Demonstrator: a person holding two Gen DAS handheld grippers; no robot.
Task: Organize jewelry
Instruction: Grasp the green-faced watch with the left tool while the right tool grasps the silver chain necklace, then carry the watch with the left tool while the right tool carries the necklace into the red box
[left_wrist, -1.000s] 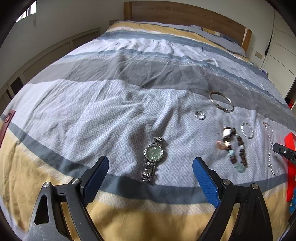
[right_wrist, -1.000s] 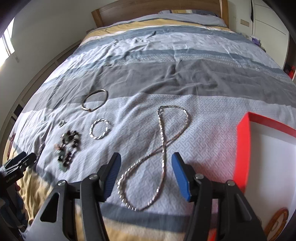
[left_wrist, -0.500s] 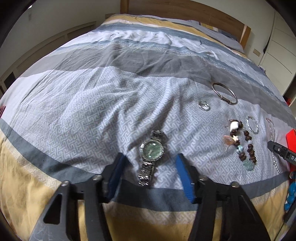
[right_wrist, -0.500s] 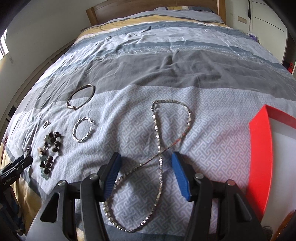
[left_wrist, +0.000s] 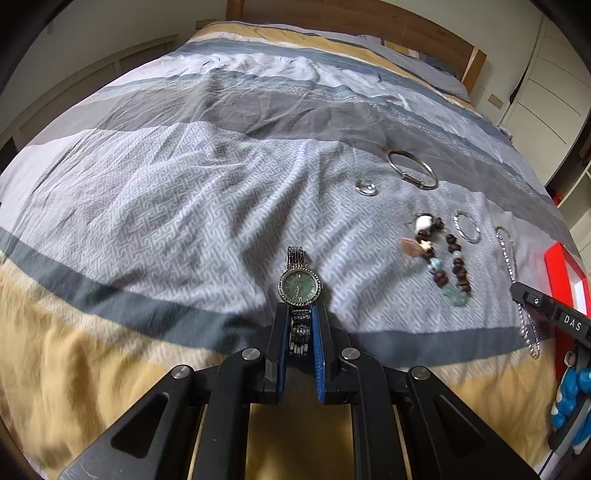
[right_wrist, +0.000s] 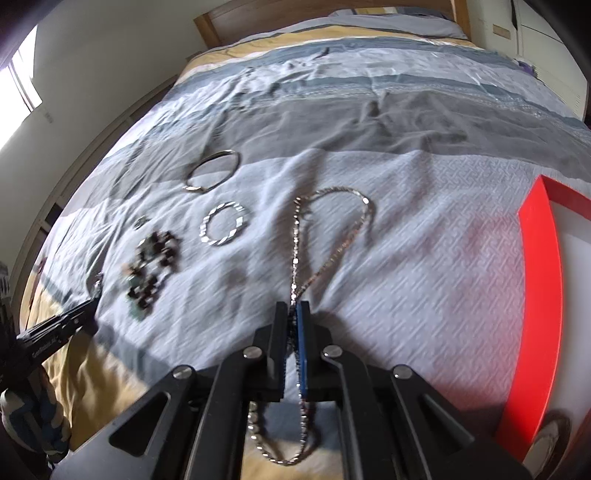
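In the left wrist view, the left gripper (left_wrist: 300, 321) had its blue-padded fingers (left_wrist: 317, 332) clamped on the lower metal band of a silver wristwatch (left_wrist: 299, 288), whose green dial lay face up just beyond the fingertips on the striped bedspread (left_wrist: 166, 221). To the right lay a small ring (left_wrist: 365, 187), a plain silver bangle (left_wrist: 412, 169), a beaded bracelet (left_wrist: 441, 260), a twisted silver hoop (left_wrist: 467, 231) and a thin chain necklace (left_wrist: 515, 280). The black tip of the right gripper (left_wrist: 550, 314) entered at the right edge beside a red tray (left_wrist: 556, 267).
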